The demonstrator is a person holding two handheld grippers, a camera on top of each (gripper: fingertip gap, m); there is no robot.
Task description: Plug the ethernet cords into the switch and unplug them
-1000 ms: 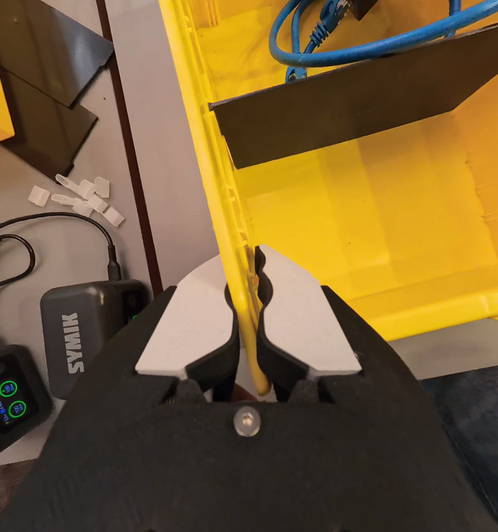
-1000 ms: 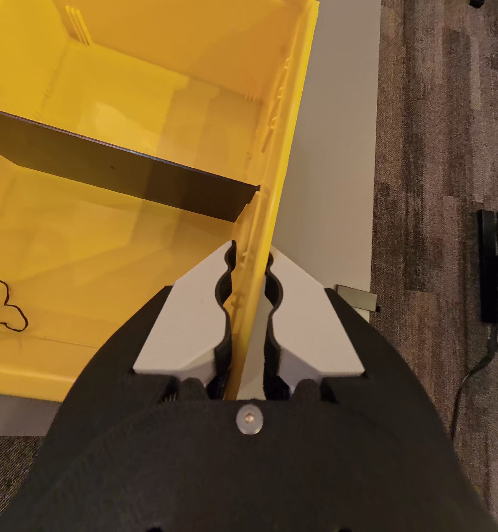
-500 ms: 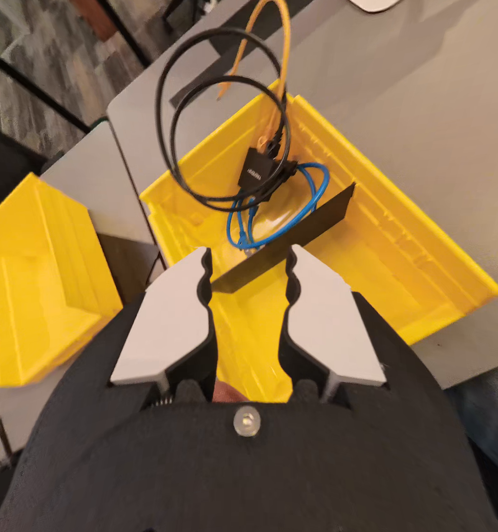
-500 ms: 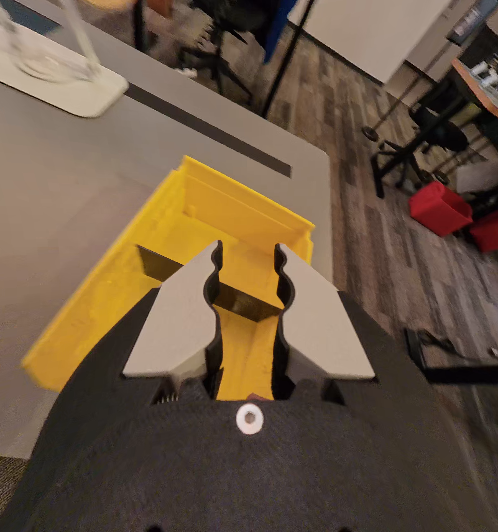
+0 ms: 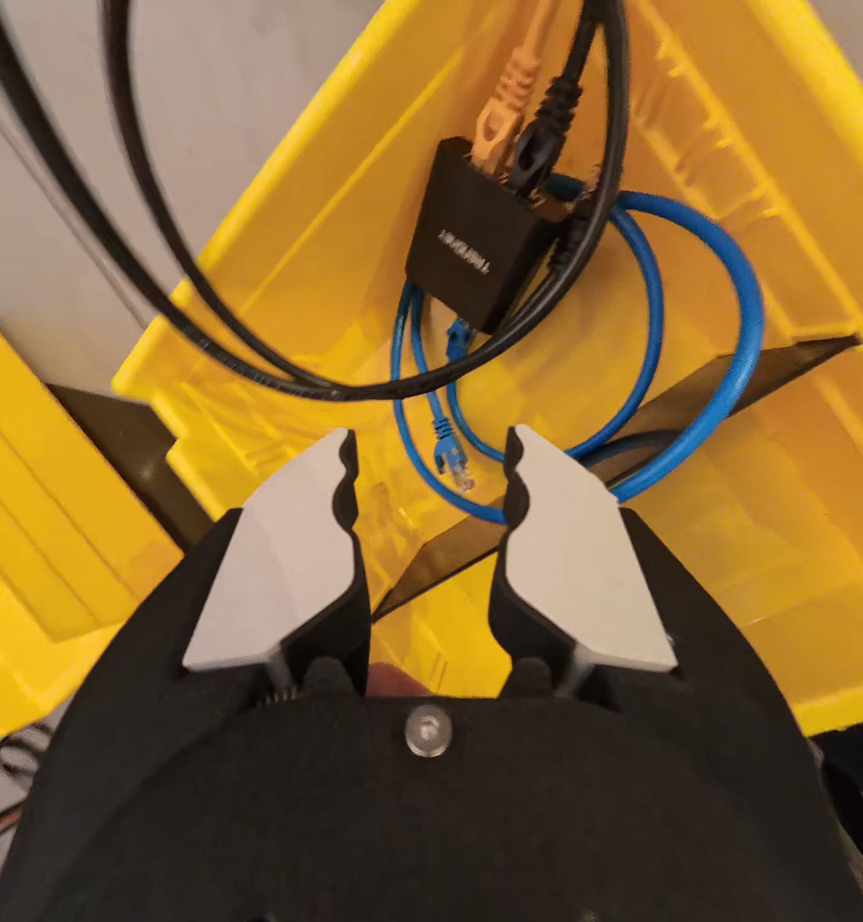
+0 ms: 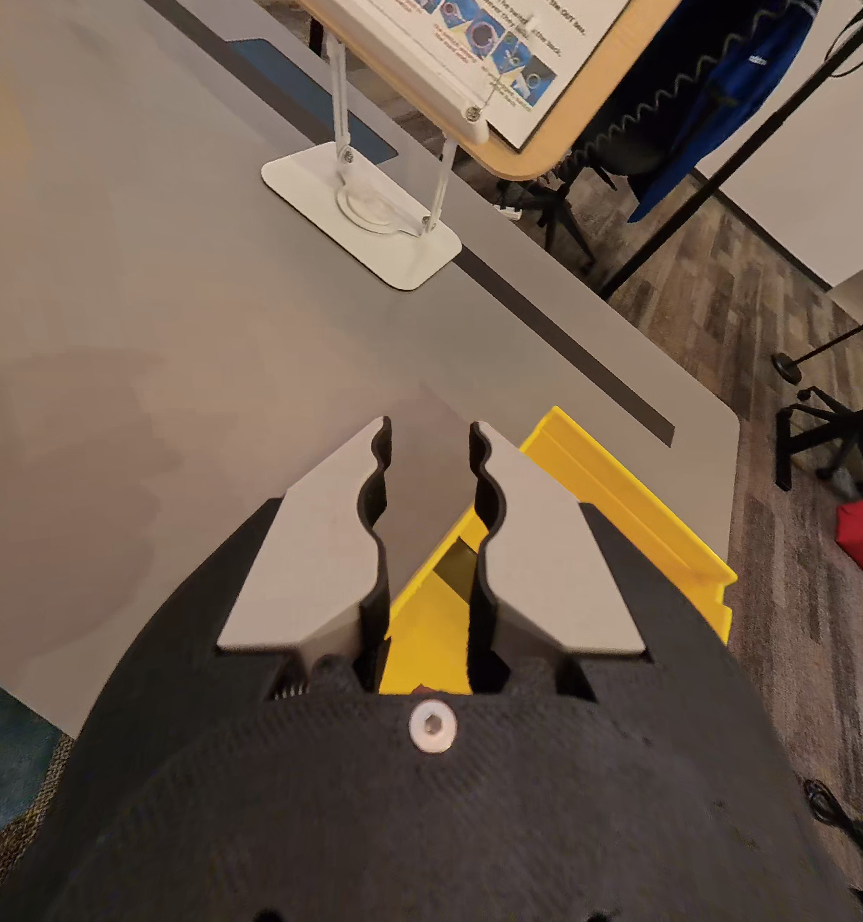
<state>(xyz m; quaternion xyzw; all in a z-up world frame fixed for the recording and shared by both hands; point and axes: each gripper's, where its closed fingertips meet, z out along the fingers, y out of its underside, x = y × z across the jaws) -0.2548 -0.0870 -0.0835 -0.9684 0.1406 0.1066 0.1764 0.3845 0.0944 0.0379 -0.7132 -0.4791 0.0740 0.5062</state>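
Judging by the plugs, the task is partly done: orange cord [image 5: 506, 95] and black cord [image 5: 544, 134] sit in the switch [image 5: 469, 249], well beyond the fingers of the left gripper [image 5: 430, 441], which are spread and empty. The blue cord's plug [image 5: 451, 461] lies loose between the fingertips. The right gripper [image 6: 430, 424] is also spread, empty.

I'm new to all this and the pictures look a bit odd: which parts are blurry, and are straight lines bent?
Left wrist view: the black cords and the switch are smeared as by motion, while the tongs stay fairly sharp. Right wrist view: mostly crisp; the wide lens bows the grey table edge, and soft shadows lie on the tabletop.
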